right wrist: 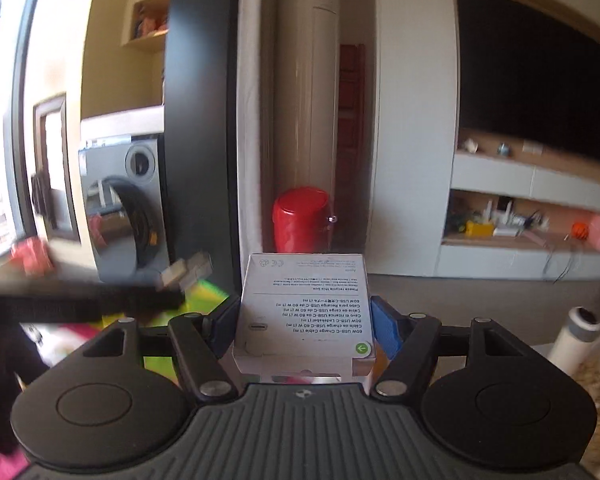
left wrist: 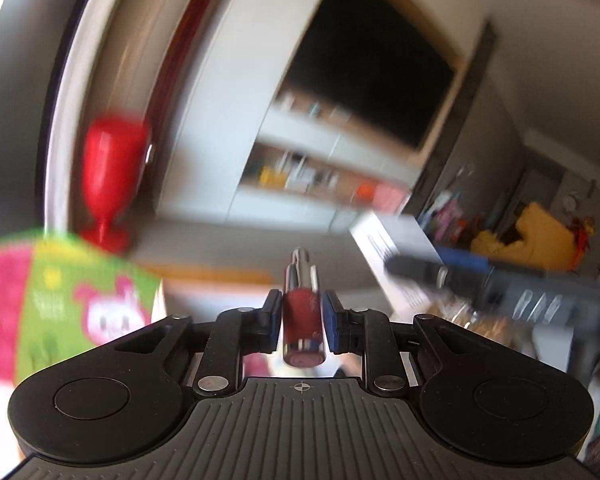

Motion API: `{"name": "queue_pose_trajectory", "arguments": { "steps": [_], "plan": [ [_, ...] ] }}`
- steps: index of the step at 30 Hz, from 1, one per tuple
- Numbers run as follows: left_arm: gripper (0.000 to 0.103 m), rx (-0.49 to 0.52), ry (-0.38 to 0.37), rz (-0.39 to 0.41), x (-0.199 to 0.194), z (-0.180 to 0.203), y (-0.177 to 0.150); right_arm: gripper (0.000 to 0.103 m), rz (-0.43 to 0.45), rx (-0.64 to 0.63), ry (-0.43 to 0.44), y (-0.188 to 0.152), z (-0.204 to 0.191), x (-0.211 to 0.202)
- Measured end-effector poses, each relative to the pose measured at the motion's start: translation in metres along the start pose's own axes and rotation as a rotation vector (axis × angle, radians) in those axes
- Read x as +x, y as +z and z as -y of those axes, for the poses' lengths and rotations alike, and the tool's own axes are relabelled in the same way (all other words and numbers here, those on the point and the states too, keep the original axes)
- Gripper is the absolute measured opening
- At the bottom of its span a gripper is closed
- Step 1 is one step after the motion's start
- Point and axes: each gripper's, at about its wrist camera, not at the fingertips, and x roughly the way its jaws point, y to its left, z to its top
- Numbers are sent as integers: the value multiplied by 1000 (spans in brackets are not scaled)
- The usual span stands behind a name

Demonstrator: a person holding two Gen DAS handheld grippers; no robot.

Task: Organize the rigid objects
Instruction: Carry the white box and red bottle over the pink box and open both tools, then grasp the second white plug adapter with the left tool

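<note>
left gripper point(left wrist: 302, 320): clamped on one red-and-chrome tube point(left wrist: 302, 316), far tip blurry
right gripper point(right wrist: 304, 324): blue pads hug one white cable box point(right wrist: 304, 312), bottom edge hidden
background: one red vase point(left wrist: 110, 176), smeared

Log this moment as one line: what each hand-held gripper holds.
left hand-held gripper: shut on red tube | right hand-held gripper: shut on white cable box | both lifted

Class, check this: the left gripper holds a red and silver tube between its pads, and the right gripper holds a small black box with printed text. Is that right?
One detail is wrong: the small box in the right gripper is white, not black, as the right wrist view shows. The left gripper does hold the red and silver tube.
</note>
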Motion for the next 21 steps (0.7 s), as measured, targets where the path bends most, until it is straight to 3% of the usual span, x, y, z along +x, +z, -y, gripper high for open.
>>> {"name": "queue_pose_trajectory", "arguments": {
  "steps": [2, 4, 6, 10, 15, 18, 21],
  "plan": [
    [25, -4, 13, -25, 10, -11, -10, 74, -81, 63, 72, 15, 11, 32],
    [25, -6, 35, -22, 7, -20, -21, 74, -107, 116, 71, 13, 17, 46],
    [25, -31, 35, -19, -4, -28, -33, 74, -109, 90, 56, -1, 17, 43],
    [25, 45, 26, -48, -28, -22, -63, 75, -109, -65, -18, -52, 6, 17],
    [25, 212, -91, -166, -53, 5, -114, 76, -208, -206, -62, -132, -7, -14],
    [25, 255, -131, -231, -60, 16, -139, 76, -264, -152, -54, -166, -2, -30],
    [25, 306, -101, -259, -60, 29, -157, 76, -284, -38, -46, -188, 5, -44]
  ]
}}
